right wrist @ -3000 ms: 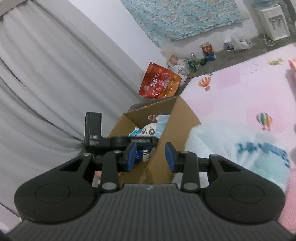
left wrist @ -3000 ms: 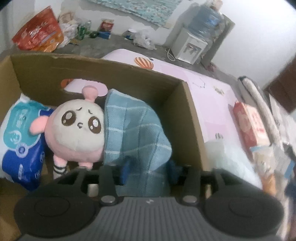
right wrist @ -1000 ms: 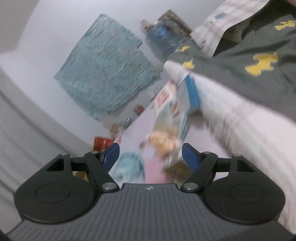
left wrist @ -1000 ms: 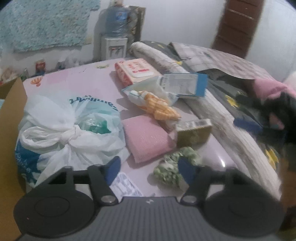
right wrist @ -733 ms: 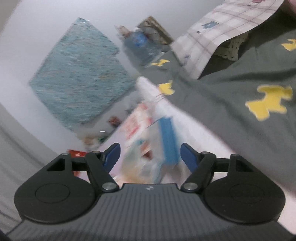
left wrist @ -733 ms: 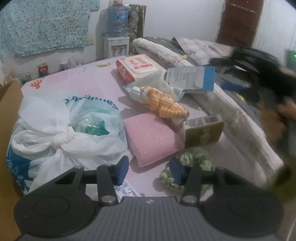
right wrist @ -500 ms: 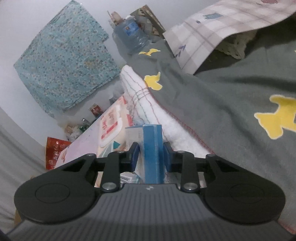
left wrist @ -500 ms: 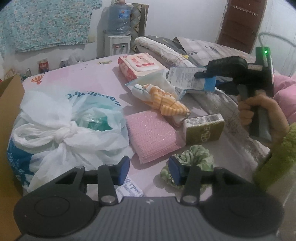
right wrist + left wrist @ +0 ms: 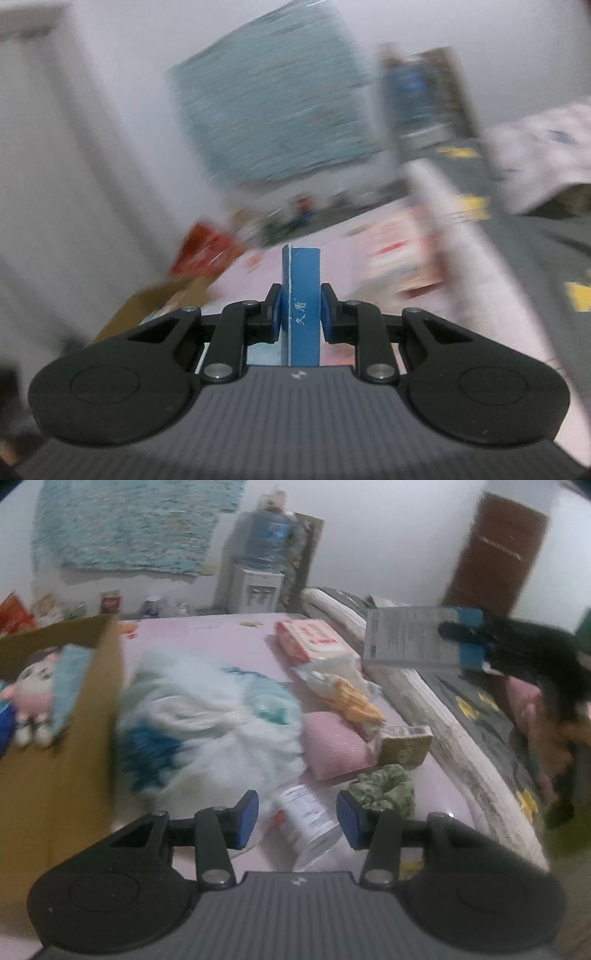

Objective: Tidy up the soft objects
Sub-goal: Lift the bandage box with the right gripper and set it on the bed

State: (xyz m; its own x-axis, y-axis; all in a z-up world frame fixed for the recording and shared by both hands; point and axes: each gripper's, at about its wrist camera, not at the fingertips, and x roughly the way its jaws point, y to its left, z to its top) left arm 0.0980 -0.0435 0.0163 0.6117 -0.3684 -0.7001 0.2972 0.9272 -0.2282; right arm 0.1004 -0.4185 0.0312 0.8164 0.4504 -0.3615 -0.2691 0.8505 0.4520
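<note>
My right gripper [image 9: 301,314] holds a flat blue and white packet [image 9: 301,291] edge-on, its jaws still closing on it. In the left wrist view the right gripper [image 9: 461,642] carries that packet [image 9: 406,638] in the air over the rolled bedding at the right. My left gripper [image 9: 297,821] stands open above the pink mat, gripping nothing; a white labelled packet [image 9: 308,818] lies on the mat below the gap. Ahead lie a pink cloth pad [image 9: 332,746], a green scrunchie [image 9: 384,790] and a yellow plush in a wrapper [image 9: 351,698]. A plush doll [image 9: 31,698] sits in the cardboard box [image 9: 62,768] at the left.
A knotted white plastic bag [image 9: 207,731] lies beside the box. A pink wipes pack [image 9: 314,642] and a small olive carton [image 9: 406,746] rest on the mat. Rolled bedding [image 9: 443,716] runs along the right. A water dispenser [image 9: 258,590] stands at the back wall.
The right gripper shut on the blue packet and lifted it off the bedding. The left gripper narrowed and drew back, so the box with the doll came into view at the left.
</note>
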